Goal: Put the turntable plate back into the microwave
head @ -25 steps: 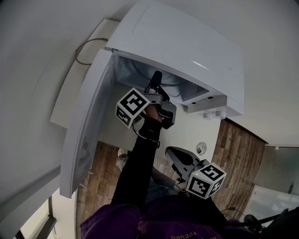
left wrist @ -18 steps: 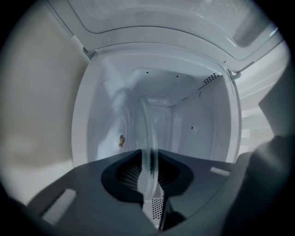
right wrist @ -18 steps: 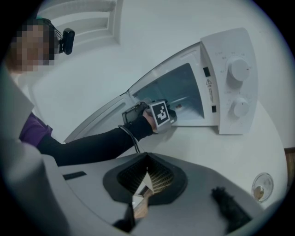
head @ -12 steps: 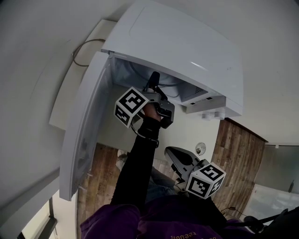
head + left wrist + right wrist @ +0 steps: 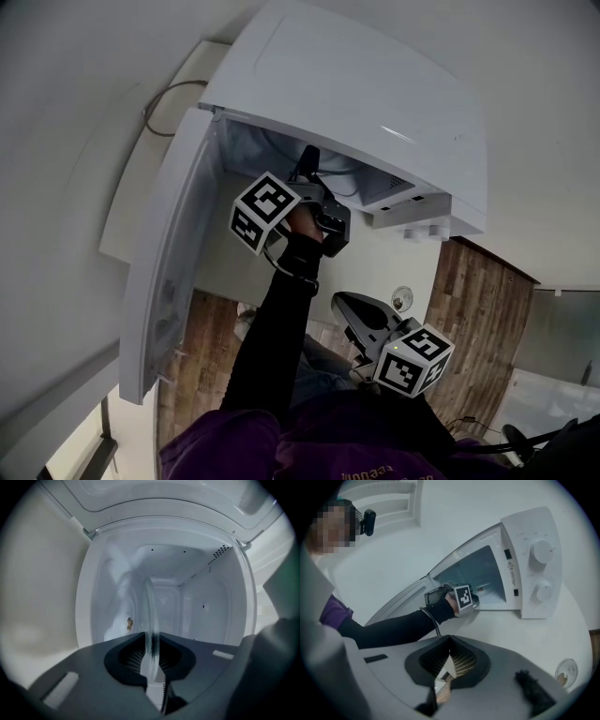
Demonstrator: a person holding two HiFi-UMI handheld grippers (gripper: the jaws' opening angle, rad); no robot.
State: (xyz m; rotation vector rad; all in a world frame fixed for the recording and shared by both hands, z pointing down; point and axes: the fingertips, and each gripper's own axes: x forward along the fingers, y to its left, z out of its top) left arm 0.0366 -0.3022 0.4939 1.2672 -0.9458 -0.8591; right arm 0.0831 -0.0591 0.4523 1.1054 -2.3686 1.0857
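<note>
The white microwave (image 5: 366, 89) stands with its door (image 5: 178, 253) swung open. My left gripper (image 5: 310, 157) reaches into the cavity (image 5: 164, 597) and is shut on the rim of the clear glass turntable plate (image 5: 149, 616). The plate shows edge-on, running from between the jaws into the cavity. The jaws have just been closing on it. In the right gripper view the left gripper (image 5: 478, 595) sits at the microwave's (image 5: 529, 559) opening. My right gripper (image 5: 343, 304) hangs back near my body, shut with nothing between its fingers (image 5: 449, 660).
Two white dials (image 5: 543, 550) sit on the microwave's front panel. A small round dish (image 5: 567, 671) lies on the white counter to its right. A cable (image 5: 164, 103) loops behind the microwave. A brown speck (image 5: 129, 623) marks the cavity's left wall.
The left gripper has edged slightly further into the microwave opening with the plate. The right gripper has stayed where it was.
</note>
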